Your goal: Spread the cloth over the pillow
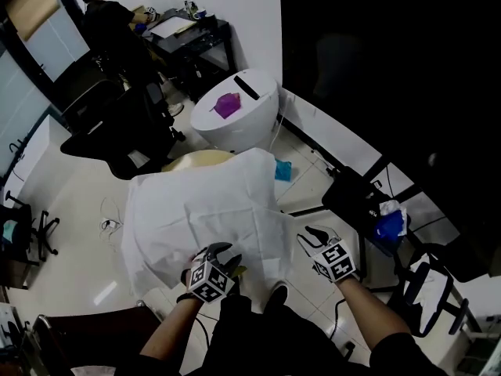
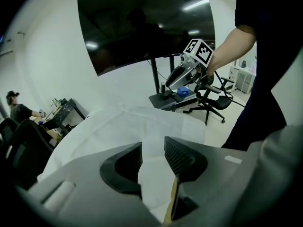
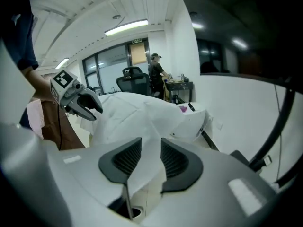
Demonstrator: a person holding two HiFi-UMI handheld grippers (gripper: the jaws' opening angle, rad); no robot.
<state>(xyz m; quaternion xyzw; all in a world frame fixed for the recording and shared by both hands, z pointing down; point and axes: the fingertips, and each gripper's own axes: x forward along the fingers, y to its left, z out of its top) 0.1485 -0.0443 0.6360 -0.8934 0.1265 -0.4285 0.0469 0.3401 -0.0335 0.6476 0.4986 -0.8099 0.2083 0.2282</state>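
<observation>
A white cloth [image 1: 211, 202] lies draped over the pillow, whose pale yellow edge [image 1: 196, 160] shows at the far side. My left gripper [image 1: 217, 251] rests at the cloth's near edge. In the left gripper view its jaws [image 2: 152, 150] stand apart, with the cloth [image 2: 123, 131] running between them and no pad visibly pressing on it. My right gripper [image 1: 317, 233] is open, just off the cloth's right edge. In the right gripper view a loose corner of cloth [image 3: 142, 167] hangs in the gap of its jaws [image 3: 150, 145].
A white rounded pod [image 1: 235, 108] with a purple thing on it stands beyond the pillow. A black stand [image 1: 356, 198] with a blue item [image 1: 389, 224] is at right, with office chairs [image 1: 117, 124] at left. A person [image 1: 109, 14] sits at a far desk. A blue scrap [image 1: 282, 169] lies on the floor.
</observation>
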